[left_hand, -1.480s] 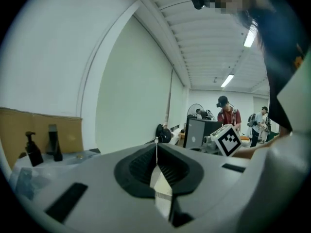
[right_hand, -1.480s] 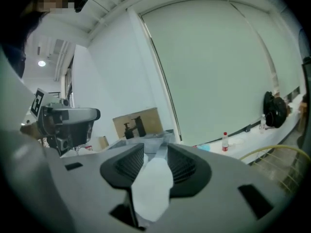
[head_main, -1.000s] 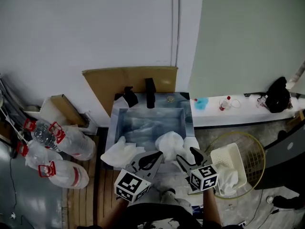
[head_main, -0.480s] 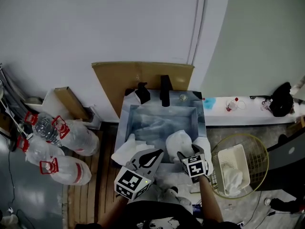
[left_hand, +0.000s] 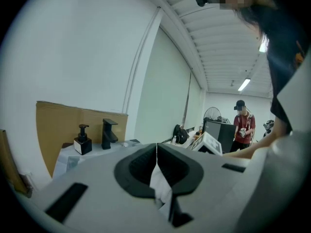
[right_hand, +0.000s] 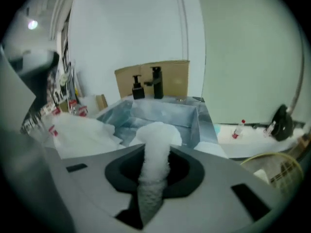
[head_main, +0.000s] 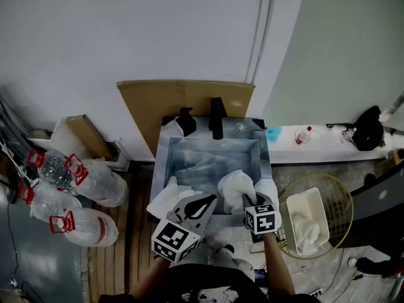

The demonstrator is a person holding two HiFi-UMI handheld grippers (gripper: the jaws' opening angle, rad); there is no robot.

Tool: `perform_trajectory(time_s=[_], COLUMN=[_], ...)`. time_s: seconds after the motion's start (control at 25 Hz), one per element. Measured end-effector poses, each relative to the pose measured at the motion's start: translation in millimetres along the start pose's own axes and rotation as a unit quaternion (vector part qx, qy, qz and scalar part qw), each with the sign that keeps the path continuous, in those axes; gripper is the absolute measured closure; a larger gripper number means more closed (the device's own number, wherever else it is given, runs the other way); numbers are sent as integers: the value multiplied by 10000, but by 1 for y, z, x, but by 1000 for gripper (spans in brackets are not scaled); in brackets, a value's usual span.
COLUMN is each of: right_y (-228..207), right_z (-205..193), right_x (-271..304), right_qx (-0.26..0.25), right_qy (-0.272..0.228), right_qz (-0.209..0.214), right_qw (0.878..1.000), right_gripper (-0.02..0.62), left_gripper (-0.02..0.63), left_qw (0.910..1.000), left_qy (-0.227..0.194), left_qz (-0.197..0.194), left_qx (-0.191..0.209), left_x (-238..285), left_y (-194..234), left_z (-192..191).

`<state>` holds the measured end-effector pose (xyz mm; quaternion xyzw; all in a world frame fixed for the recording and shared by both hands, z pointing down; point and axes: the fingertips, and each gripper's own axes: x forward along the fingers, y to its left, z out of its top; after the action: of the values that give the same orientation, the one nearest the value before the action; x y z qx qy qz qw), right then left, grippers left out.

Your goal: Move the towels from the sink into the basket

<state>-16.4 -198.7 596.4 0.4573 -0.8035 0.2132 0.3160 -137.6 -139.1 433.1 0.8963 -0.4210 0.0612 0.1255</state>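
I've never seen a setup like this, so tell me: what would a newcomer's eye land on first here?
The sink in the middle stands out, with white towels draped over its near rim. There the right gripper has just closed its jaws on a bunched towel. A white basket on the right already holds one.

The head camera looks steeply down from above the person onto the sink, with the left gripper and the right gripper near the frame's lower edge. The left gripper view sits just behind its own jaws, which fill its lower half, and faces almost level toward the faucet and cardboard sheet. The right gripper view tilts down into the basin from close by, past the towel in its jaws. All three views share the faucet, soap dispenser and cardboard.
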Motion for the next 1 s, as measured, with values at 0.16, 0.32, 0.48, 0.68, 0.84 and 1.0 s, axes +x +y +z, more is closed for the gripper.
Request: perform_trajectory(time_s=[0.16, 0.32, 0.48, 0.68, 0.84, 1.0], right_y=[-1, -4, -17, -47, -89, -138], right_z=[33, 71, 109, 144, 146, 132], right_x=[-37, -76, -121, -183, -234, -286], right_qx=[547, 607, 536, 618, 649, 830], right_qy=[-607, -1230, -1871, -2685, -3079, -3334], right_qz=[289, 428, 332, 63, -561, -1222], right_qw=[9962, 9896, 9803, 9613, 9475, 9311], right_gripper=[529, 531, 531, 534, 534, 534], left_gripper=[597, 597, 597, 597, 597, 597], left_qw=[9999, 9995, 9982, 9938, 9884, 9823], left_qy=[-52, -85, -182, -299, -402, -418], left_qz=[-94, -254, -486, -908, -1259, -1626], left_qx=[52, 168, 314, 569, 743, 831], left_x=[5, 17, 35, 62, 82, 101], left_y=[-4, -11, -24, -55, -85, -119], left_z=[5, 14, 29, 50, 64, 69])
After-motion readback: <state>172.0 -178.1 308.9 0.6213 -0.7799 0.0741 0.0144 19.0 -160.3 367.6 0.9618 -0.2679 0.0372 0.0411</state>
